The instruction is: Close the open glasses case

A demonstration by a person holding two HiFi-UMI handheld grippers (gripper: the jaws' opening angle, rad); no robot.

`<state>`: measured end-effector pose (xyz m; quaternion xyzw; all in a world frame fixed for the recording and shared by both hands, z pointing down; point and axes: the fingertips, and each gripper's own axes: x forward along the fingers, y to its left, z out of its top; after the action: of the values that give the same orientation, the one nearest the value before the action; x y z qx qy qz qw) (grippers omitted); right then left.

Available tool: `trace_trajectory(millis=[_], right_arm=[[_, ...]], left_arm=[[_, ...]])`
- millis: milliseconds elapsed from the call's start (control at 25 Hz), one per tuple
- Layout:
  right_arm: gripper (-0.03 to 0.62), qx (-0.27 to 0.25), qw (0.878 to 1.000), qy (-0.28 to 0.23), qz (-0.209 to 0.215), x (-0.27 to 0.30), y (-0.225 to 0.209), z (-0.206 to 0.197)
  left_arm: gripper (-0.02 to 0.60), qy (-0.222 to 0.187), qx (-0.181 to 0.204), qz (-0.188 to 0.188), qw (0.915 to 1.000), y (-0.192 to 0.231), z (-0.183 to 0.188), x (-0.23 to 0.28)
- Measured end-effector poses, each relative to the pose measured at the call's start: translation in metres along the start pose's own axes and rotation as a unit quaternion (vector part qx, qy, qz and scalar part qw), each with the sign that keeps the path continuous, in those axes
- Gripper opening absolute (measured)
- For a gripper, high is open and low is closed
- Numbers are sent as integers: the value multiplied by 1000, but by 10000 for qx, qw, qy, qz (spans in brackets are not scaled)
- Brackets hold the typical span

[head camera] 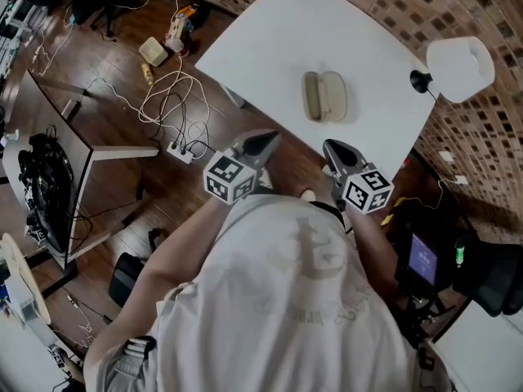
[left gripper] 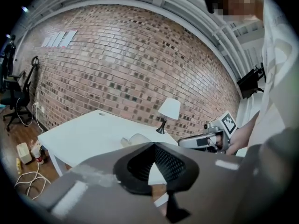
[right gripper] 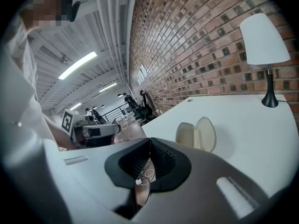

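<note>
The beige glasses case (head camera: 325,96) lies open on the white table (head camera: 270,47), both halves facing up. From the right gripper view the case (right gripper: 196,135) sits just ahead and to the right, with its lid raised. In the left gripper view the case (left gripper: 135,139) is partly hidden behind the jaws. My left gripper (head camera: 268,142) and right gripper (head camera: 333,149) hover side by side at the table's near edge, short of the case. Both are shut and hold nothing. The tips of the left gripper (left gripper: 153,145) meet, as do those of the right gripper (right gripper: 150,141).
A white-shaded lamp (head camera: 458,68) stands at the table's right corner by the brick wall (head camera: 490,137). Cables and a power strip (head camera: 181,149) lie on the wooden floor at the left, near a side desk (head camera: 57,129). A lit screen (head camera: 423,260) sits at the lower right.
</note>
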<state>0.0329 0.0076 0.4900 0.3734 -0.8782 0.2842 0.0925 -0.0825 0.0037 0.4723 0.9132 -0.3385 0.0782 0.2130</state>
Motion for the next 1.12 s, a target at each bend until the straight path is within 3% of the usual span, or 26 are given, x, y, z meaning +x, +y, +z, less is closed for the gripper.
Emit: trace_trajectory(millis=[360, 680, 1120], right_arm=[[8, 233, 9982, -147, -536, 17, 4, -1], [8, 279, 9980, -251, -513, 37, -11, 22], [8, 237, 9980, -340, -483, 85, -27, 43]], left_arm=[[5, 37, 123, -467, 9988, 28, 13, -3], [6, -9, 223, -616, 9979, 34, 26, 15], [6, 220, 392, -539, 9975, 84, 48, 22]])
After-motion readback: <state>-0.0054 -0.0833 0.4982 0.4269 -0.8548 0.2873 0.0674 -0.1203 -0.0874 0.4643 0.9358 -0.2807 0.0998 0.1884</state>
